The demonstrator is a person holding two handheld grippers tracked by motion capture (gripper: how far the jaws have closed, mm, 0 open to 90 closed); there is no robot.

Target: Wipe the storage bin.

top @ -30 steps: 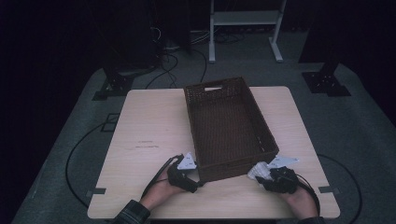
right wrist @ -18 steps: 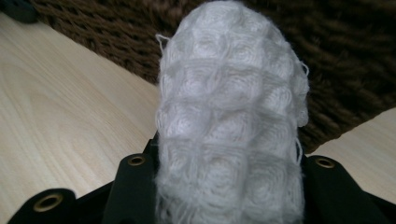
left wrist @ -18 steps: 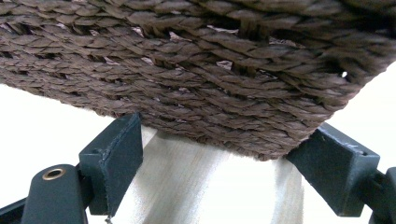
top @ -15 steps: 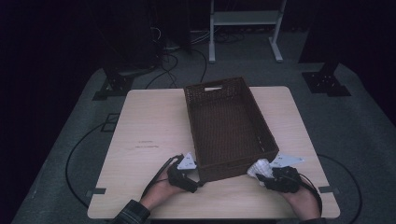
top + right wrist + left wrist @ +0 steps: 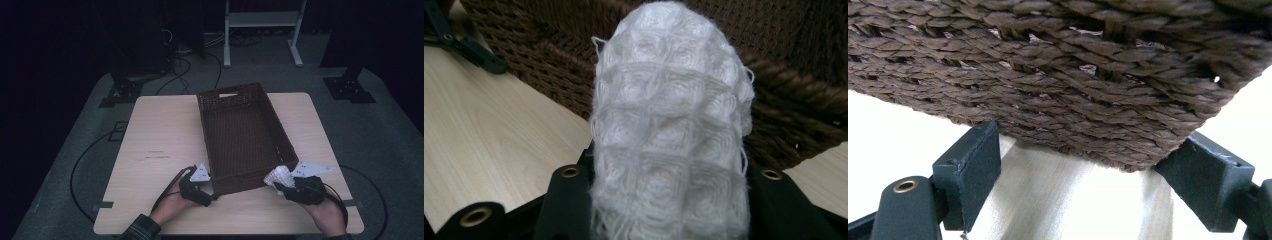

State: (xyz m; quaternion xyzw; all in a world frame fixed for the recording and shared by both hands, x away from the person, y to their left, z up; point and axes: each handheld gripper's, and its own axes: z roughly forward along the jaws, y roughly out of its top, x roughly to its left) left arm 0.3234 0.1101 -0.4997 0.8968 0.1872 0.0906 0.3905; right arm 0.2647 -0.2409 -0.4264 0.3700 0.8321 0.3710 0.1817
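Basket corner and white cloth at the counter's near edge

High view: a pale wood counter [image 5: 160, 150] on grey floor in a dark room carries a brown woven basket [image 5: 240, 135]. Left gripper view: the left claw [image 5: 1083, 165] stands wide, straddling the basket's near corner. Right gripper view: the right claw [image 5: 669, 200] grips a fuzzy white waffle-knit cloth [image 5: 669, 125] just before the basket's wall.

Left hand-held gripper [image 5: 212, 194] low at desk's near edge, jaws spread wide. Right hand-held gripper [image 5: 281, 182] near the near-right corner, jaws clamped, forearm behind.
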